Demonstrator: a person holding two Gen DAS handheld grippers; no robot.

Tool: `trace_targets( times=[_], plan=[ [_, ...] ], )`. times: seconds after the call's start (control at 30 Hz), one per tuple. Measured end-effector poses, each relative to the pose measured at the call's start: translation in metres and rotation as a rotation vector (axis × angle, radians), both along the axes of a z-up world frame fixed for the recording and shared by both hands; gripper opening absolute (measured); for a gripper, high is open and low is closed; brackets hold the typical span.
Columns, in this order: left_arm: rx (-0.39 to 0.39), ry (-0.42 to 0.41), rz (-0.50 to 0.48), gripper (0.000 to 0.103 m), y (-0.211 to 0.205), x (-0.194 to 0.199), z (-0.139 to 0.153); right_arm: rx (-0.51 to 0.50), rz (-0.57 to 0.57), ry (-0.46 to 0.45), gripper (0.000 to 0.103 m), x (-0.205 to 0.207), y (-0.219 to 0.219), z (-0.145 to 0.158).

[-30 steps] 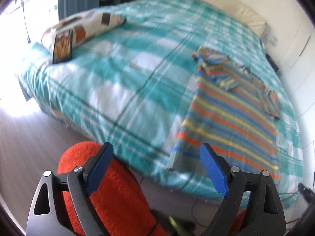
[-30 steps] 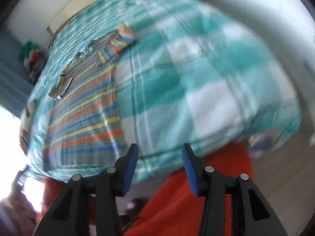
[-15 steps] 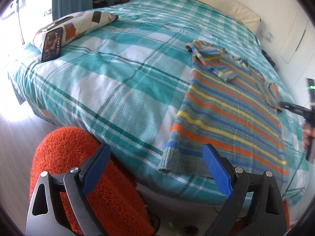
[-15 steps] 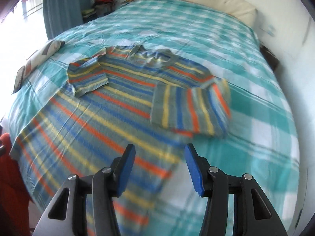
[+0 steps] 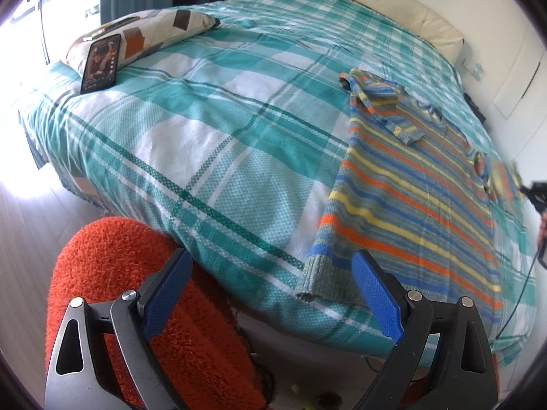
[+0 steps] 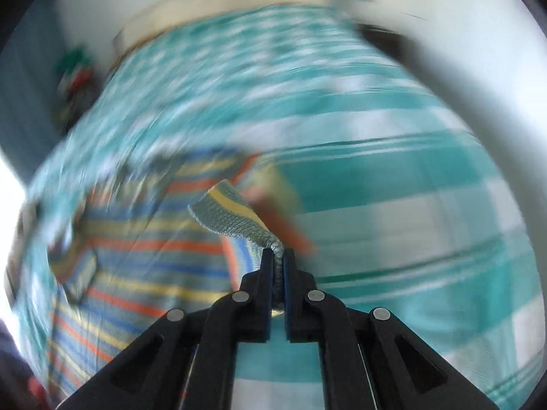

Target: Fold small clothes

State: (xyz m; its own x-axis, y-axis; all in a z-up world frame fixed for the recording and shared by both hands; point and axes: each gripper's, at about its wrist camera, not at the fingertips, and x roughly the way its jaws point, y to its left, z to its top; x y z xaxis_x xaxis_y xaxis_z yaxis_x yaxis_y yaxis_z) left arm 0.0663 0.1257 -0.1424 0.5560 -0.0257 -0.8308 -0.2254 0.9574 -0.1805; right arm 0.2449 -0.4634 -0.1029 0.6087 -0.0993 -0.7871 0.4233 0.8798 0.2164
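Observation:
A striped sweater (image 5: pixel 420 191) in grey, orange, yellow and blue lies flat on the right side of the bed, both sleeves folded inward. My left gripper (image 5: pixel 270 294) is open and empty, held off the bed's near edge, just short of the sweater's lower left hem corner. My right gripper (image 6: pixel 277 256) is shut on the cuff of the sweater's sleeve (image 6: pixel 236 215) and holds it lifted above the sweater body (image 6: pixel 136 266). The right wrist view is motion-blurred. In the left wrist view the right gripper (image 5: pixel 536 198) shows only partly at the far right edge.
The bed has a teal and white plaid cover (image 5: pixel 212 157). A patterned pillow (image 5: pixel 147 34) with a phone (image 5: pixel 101 63) leaning on it lies at the bed's left. An orange shaggy cushion (image 5: pixel 119 300) stands on the floor below my left gripper. A cream headboard (image 5: pixel 393 10) is at the far end.
My right gripper went from open above the sweater to shut on the sleeve cuff and lifted it. My left gripper has moved closer to the hem corner and stays open.

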Motion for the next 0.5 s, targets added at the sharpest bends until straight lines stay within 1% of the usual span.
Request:
trace_targets(
  times=[0.03, 0.1, 0.13, 0.23, 0.3, 0.43, 0.5],
  plan=[
    [-0.013, 0.003, 0.0, 0.095, 0.0, 0.001, -0.001, 0.02, -0.055, -0.001, 0.005, -0.015, -0.021, 0.001],
    [-0.03, 0.005, -0.001, 0.095, -0.001, 0.003, -0.002, 0.042, -0.139, 0.033, 0.004, -0.045, -0.06, -0.006],
    [-0.032, 0.005, -0.006, 0.095, -0.003, 0.004, -0.002, 0.054, -0.162, 0.041, 0.004, -0.055, -0.07, -0.01],
    [-0.006, 0.0, -0.042, 0.095, -0.016, 0.006, 0.0, 0.178, -0.232, 0.04, 0.004, -0.079, -0.092, -0.03],
    [0.033, -0.005, -0.078, 0.095, -0.026, 0.005, 0.001, 0.206, -0.25, 0.052, 0.004, -0.083, -0.094, -0.043],
    [0.103, -0.004, -0.12, 0.095, -0.038, 0.003, 0.002, 0.158, -0.244, 0.121, 0.004, -0.082, -0.088, -0.07],
    [0.118, -0.004, -0.124, 0.095, -0.038, 0.001, 0.002, 0.172, -0.265, 0.121, 0.004, -0.087, -0.089, -0.081]
  ],
)
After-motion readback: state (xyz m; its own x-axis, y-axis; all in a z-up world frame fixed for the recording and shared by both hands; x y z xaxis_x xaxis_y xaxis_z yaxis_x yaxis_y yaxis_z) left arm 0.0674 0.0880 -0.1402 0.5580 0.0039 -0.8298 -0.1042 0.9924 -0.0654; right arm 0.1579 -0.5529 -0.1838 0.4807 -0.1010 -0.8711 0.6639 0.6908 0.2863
